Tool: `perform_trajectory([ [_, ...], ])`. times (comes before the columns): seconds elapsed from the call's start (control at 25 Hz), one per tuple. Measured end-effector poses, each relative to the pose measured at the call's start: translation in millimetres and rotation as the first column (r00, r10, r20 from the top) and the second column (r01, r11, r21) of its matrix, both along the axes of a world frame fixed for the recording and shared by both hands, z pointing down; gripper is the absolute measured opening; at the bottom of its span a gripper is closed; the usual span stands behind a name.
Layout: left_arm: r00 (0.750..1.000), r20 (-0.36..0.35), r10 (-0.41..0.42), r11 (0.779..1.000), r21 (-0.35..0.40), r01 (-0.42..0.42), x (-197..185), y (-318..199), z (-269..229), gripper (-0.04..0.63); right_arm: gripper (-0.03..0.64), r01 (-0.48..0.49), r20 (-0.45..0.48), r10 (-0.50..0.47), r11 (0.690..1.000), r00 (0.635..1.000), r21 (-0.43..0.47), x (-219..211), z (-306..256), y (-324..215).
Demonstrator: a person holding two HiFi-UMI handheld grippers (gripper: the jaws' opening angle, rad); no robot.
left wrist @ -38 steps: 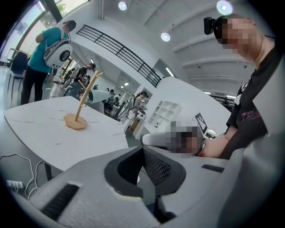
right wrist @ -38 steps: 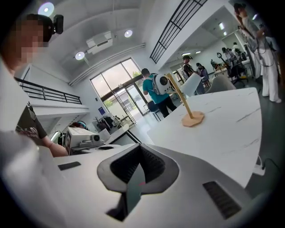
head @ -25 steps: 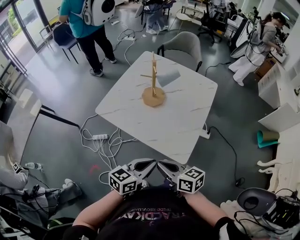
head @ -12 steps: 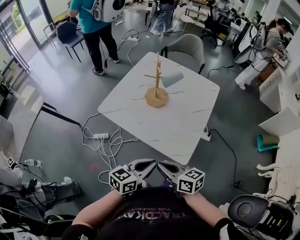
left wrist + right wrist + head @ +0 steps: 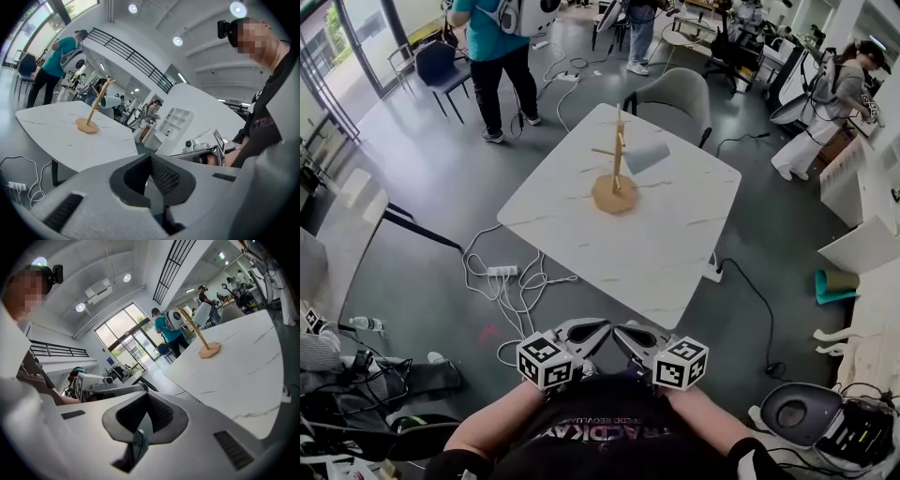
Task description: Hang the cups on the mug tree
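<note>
— Which step am I on?
— You're standing back from the table (image 5: 661, 253), holding the left gripper (image 5: 598, 327) and right gripper (image 5: 623, 331) closed and empty. The mug tree (image 5: 617, 169) is sitting mid-table, probably carrying one cup (image 5: 645, 156).
— Next?
— You're needing another cup to grasp; none is showing.

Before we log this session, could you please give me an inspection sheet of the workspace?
Surface: white table, marbled top.
Job's things: wooden mug tree upright on the table; one cup hangs on it.
Clutter: nothing seen on the table.
Grippers: left gripper and right gripper both shut, empty, held short of the table.
Cables: power strip and white cables on the floor beside the table.
Surroundings: grey chair at the far edge; person in teal top beyond.
</note>
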State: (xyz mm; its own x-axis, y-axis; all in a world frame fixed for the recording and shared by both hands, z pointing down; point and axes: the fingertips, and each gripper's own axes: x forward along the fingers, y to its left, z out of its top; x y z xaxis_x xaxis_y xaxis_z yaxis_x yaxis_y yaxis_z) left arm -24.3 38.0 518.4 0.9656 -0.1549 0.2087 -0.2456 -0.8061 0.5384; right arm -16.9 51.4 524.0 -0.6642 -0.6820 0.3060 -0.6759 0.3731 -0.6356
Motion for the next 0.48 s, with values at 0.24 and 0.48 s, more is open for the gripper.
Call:
perform_trajectory([
  [0.24,1.0,-0.004,-0.005,1.0,0.0,0.005,-3.4,1.0,-0.1,-0.003,0.011,-0.001,-0.002,0.001,1.0,1.0,0.004,-2.7,-0.3,1.5],
  [0.48,1.0,-0.003,-0.001,1.0,0.002,0.001,-3.7,2.9,-0.3,-0.003,0.011,-0.004,-0.003,0.004,1.0,1.0,0.009,-3.3,-1.4,2.6],
])
